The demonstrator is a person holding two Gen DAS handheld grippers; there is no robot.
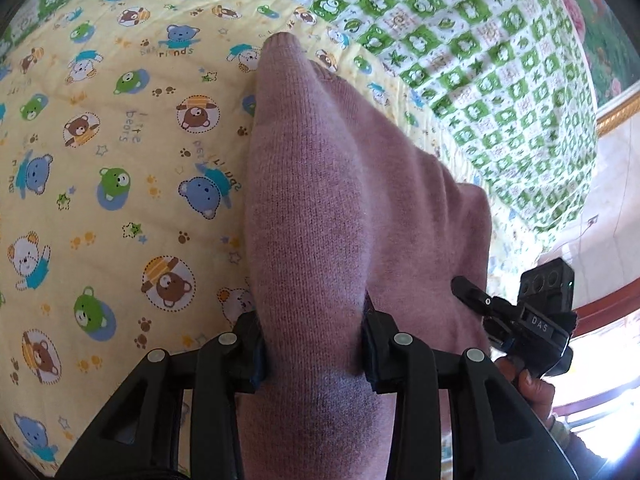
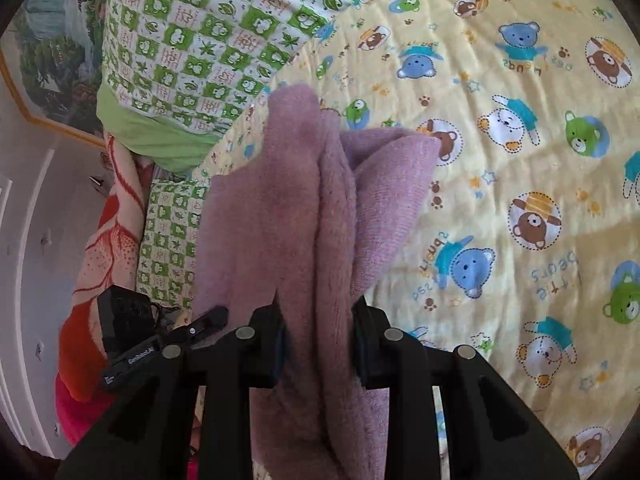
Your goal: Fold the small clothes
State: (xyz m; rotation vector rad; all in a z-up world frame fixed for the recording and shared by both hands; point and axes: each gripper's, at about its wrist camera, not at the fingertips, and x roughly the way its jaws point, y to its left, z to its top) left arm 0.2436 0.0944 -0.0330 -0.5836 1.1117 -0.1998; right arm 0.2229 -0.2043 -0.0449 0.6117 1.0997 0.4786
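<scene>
The knit, a mauve woollen garment, runs up the middle of both views, clamped at its near end by each hand-held gripper and draped forward over the bed. In the left wrist view the left hand-held gripper has its jaws pressed on a bunched fold of the knit; the far tip of the fabric reaches the upper centre of the frame. At the lower right, the right hand-held gripper shows beside the cloth, with fingers of the person's hand wrapped round its body. In the right wrist view that gripper is likewise clamped on the knit, which here hangs in several soft folds, its fuzzy inner side showing. Under the garment lies a yellow quilt printed with cartoon bears, lightly wrinkled. A green-and-white checked blanket lies bunched at the upper right of the left view, upper left of the right view. A red-and-white patterned blanket sits at the left edge of the right view.
</scene>
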